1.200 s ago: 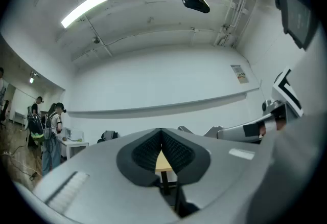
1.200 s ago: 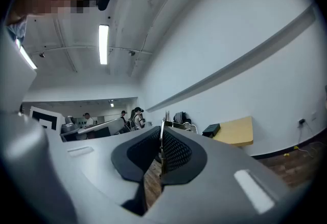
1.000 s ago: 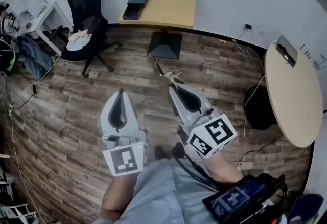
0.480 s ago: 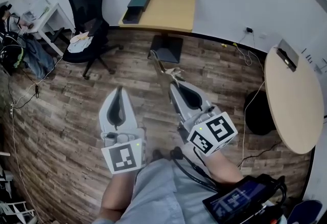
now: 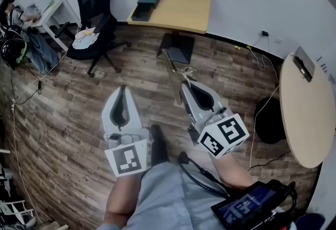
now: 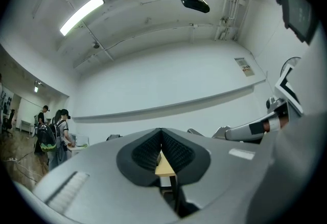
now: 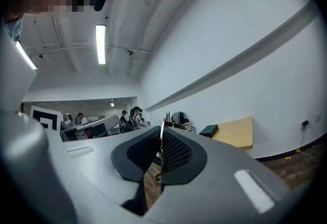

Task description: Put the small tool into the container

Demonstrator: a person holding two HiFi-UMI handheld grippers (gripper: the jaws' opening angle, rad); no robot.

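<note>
Above the floor [image 5: 79, 97], the tool [image 5: 169, 64] is clamped between the jaws of the right gripper [image 5: 187, 85]; the left gripper [image 5: 122, 90] is closed, empty.

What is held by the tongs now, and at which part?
The right tongs pinch a thin metal tool near one end; left tongs hold nothing.

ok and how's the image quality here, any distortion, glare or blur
Head view: strong fisheye, the wall line bows and corners darken, yet the rectangular pale wooden table reads sharp. Left gripper view: the long ceiling strip light blows out white. Right gripper view: same bending, and the thin metal tool between the jaws looks slightly soft up close.
</note>
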